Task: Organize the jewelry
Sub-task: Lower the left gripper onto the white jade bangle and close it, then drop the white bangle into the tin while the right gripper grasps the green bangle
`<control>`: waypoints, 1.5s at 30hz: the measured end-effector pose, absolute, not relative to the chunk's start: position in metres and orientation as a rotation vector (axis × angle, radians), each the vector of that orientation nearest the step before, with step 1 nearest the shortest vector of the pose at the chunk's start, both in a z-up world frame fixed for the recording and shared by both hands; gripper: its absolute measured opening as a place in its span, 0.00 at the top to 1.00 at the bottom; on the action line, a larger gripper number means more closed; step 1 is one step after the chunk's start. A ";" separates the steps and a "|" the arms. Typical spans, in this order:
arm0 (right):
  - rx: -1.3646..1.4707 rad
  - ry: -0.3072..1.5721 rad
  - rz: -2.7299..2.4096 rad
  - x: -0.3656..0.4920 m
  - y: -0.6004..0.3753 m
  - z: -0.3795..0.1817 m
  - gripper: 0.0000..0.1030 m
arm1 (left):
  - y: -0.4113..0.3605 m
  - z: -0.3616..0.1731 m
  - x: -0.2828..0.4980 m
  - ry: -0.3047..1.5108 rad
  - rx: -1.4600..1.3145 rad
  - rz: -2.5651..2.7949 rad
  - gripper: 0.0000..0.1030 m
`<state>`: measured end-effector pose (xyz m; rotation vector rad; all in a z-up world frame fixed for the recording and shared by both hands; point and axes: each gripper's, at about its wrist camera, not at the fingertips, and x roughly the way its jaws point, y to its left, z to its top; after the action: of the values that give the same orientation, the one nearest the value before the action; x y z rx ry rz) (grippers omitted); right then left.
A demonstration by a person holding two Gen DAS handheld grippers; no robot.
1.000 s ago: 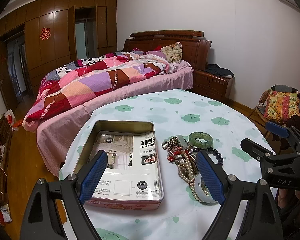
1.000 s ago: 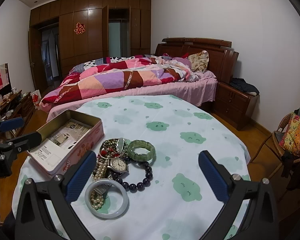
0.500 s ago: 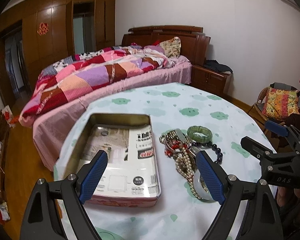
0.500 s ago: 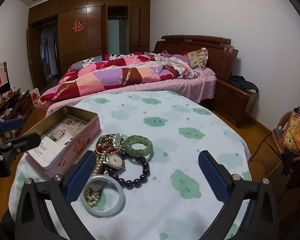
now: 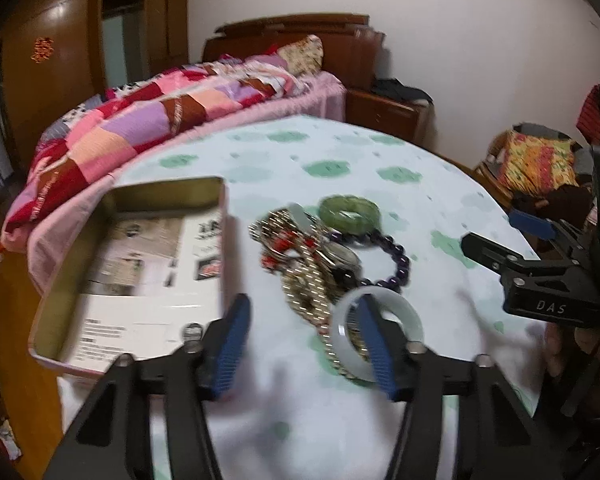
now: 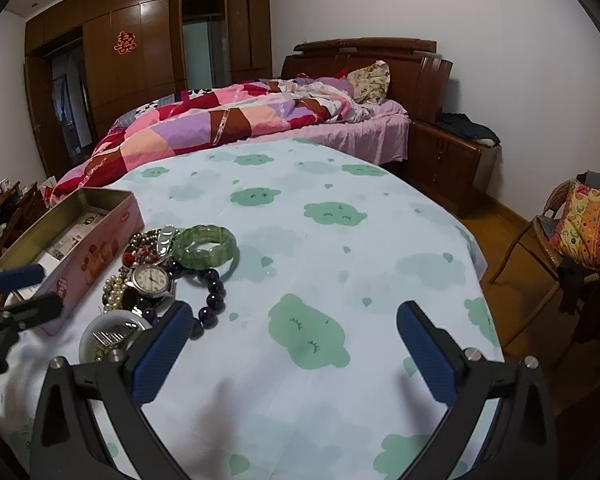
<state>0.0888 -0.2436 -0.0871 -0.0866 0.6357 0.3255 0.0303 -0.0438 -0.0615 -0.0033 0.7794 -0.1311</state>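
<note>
jewelry (image 6: pixel 160 276) on cloud-print tablecloth (image 6: pixel 340 264)

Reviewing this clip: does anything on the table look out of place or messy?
Yes. The jewelry sits in one tangled heap on the tablecloth beside the tin, none of it in the tin: pearl strand, watch, green bracelet and white bangle overlap. Nothing looks damaged.

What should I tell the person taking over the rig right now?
Left gripper: open, empty, at the near end of the jewelry pile, by the white bangle.
Right gripper: open, empty, over bare tablecloth.
On the cloth: wristwatch, green bracelet, purple bead bracelet, pearl strand.
Tin box: no jewelry seen inside.
Done: nothing. Left: every piece.
</note>
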 end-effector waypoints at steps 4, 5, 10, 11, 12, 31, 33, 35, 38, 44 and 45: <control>-0.086 0.633 0.339 0.086 -0.241 -0.088 0.00 | -0.056 -0.068 0.032 0.809 0.020 -0.155 0.61; -0.081 0.632 0.342 0.089 -0.241 -0.090 0.00 | -0.058 -0.070 0.032 0.820 0.024 -0.155 0.61; -0.063 0.632 0.354 0.090 -0.243 -0.093 0.00 | -0.062 -0.081 0.033 0.870 0.020 -0.162 0.77; -0.062 0.633 0.356 0.092 -0.241 -0.094 0.00 | -0.063 -0.084 0.034 0.881 0.019 -0.169 0.81; -0.062 0.633 0.357 0.091 -0.242 -0.094 0.00 | -0.064 -0.086 0.034 0.887 0.020 -0.176 0.81; -0.073 0.627 0.352 0.093 -0.239 -0.095 0.00 | -0.060 -0.082 0.030 0.855 -0.006 -0.227 0.90; -0.073 0.626 0.353 0.093 -0.239 -0.095 0.00 | -0.059 -0.077 0.029 0.837 -0.010 -0.227 0.90; -0.074 0.628 0.355 0.093 -0.239 -0.095 0.00 | -0.057 -0.069 0.025 0.807 -0.014 -0.229 0.90; -0.069 0.639 0.371 0.096 -0.240 -0.094 0.00 | -0.052 -0.059 0.023 0.772 -0.017 -0.217 0.90; -0.071 0.647 0.410 0.105 -0.231 -0.083 0.00 | -0.031 -0.040 0.023 0.716 -0.042 -0.177 0.90; -0.077 0.651 0.417 0.108 -0.227 -0.081 0.00 | -0.028 -0.038 0.023 0.709 -0.047 -0.171 0.90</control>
<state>0.1081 -0.2271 -0.0806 -0.0769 0.6512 0.4174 0.0233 -0.0275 -0.0376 -0.0472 0.7093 -0.1707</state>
